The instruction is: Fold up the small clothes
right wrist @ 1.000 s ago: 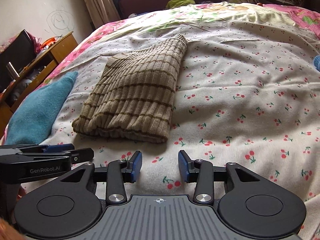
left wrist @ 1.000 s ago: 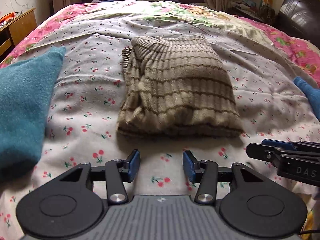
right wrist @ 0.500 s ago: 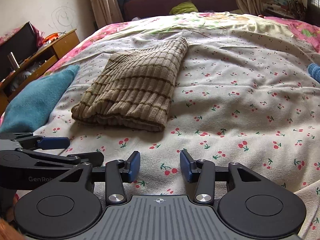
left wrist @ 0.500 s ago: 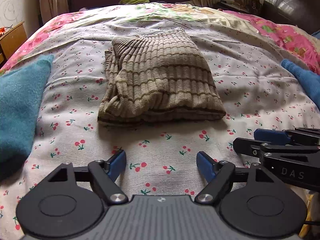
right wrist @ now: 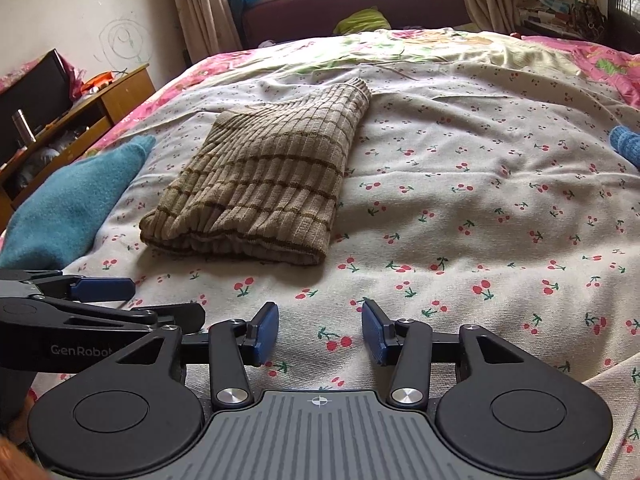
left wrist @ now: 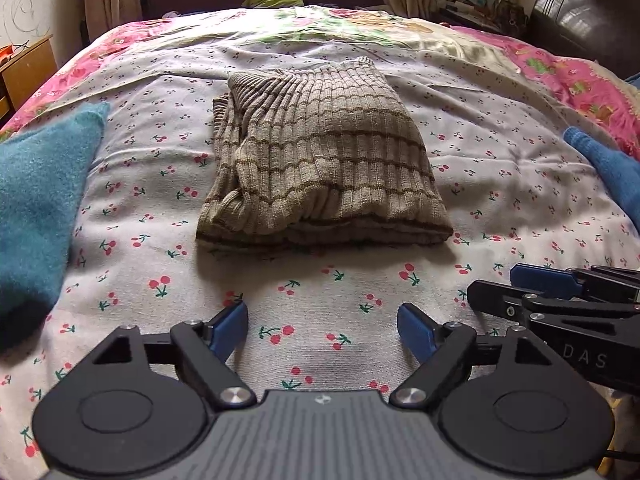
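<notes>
A beige ribbed knit sweater with thin brown stripes (left wrist: 324,164) lies folded into a thick rectangular bundle near the middle of the white cherry-print bed sheet (left wrist: 320,320), well ahead of both grippers and touching neither. In the right wrist view the same sweater (right wrist: 260,188) sits to the left of centre, its near folded edge facing the camera.

The left gripper (left wrist: 322,330) hangs above bare sheet with its blue pads spread wide; its jaws have just been opening, and nothing lies between them. The right gripper (right wrist: 320,334) has likewise just been opening a little; its blue pads stand moderately apart over the sheet, with nothing between them either.

The knit looks soft, limp and fairly bulky: several layers are stacked, the near edge bulges, and loose folds spill out along the bundle's left side. It will probably be light but floppy, so lifted by one corner it would likely sag and unfold. The ribbed surface should offer good friction to the pads, with little risk of slipping or damage. To tidy or move it, the safest hold seems to be the two near corners of the thick edge, one gripper each, pinching all layers together; the loose left side would need tucking.

A teal fleece cloth (left wrist: 40,208) lies at the left and a blue knitted piece (left wrist: 608,168) at the right, both apart from the sweater
</notes>
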A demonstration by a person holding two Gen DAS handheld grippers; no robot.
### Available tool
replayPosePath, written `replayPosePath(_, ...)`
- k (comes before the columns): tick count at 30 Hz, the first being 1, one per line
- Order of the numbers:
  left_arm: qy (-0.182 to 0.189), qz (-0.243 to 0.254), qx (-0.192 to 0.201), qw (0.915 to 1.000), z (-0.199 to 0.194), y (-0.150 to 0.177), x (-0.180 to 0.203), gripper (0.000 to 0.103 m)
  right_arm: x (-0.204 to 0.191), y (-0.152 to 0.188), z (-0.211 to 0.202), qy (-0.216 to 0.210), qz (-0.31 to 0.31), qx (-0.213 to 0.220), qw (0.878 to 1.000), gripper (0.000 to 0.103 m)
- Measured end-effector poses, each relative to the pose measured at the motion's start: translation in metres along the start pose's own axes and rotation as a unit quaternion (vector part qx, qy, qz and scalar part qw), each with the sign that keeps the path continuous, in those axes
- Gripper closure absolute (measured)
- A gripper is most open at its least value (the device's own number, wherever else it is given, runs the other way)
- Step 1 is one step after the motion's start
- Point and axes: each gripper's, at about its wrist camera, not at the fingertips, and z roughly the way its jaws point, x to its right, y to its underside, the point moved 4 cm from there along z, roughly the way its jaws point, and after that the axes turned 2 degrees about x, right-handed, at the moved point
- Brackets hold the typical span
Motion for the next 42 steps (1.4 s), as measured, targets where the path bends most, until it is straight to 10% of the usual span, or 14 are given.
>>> replayPosePath(42, -0.012, 0.001, -0.009, 0.9999, 0.0017, 0.0000, 0.0000, 0.006, -0.0004, 0.0042, 0.0012, 0.005, -0.002, -0.003, 1.000, 0.054)
